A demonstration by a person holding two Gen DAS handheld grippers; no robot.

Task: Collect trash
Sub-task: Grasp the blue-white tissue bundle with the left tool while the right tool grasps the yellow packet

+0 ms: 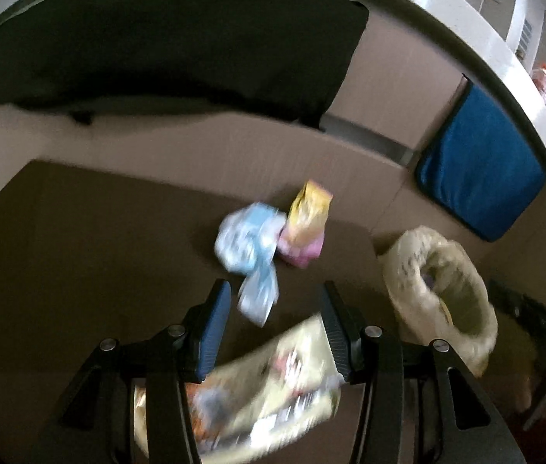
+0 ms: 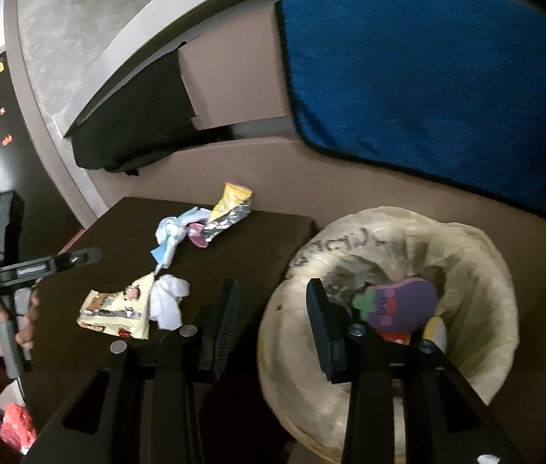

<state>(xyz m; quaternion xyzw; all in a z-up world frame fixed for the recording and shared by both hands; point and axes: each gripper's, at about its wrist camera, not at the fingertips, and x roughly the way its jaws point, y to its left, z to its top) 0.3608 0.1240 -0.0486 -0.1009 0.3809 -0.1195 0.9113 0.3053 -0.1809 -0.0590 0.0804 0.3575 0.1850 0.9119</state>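
Now yellow wrapper [image 1: 273, 382] lies between left claw [image 1: 274, 328] pads (blurred).

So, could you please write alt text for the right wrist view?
The right gripper, empty and open, hovers at the rim of a bag-lined bin holding a purple wrapper. Beside it, a dark table carries a yellow snack wrapper, white tissue and more crumpled wrappers.

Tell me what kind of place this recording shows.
Probably a home living area: a beige sofa with blue cushion and black cushion, a dark low table strewn with snack wrappers, and a bag-lined bin beside it.
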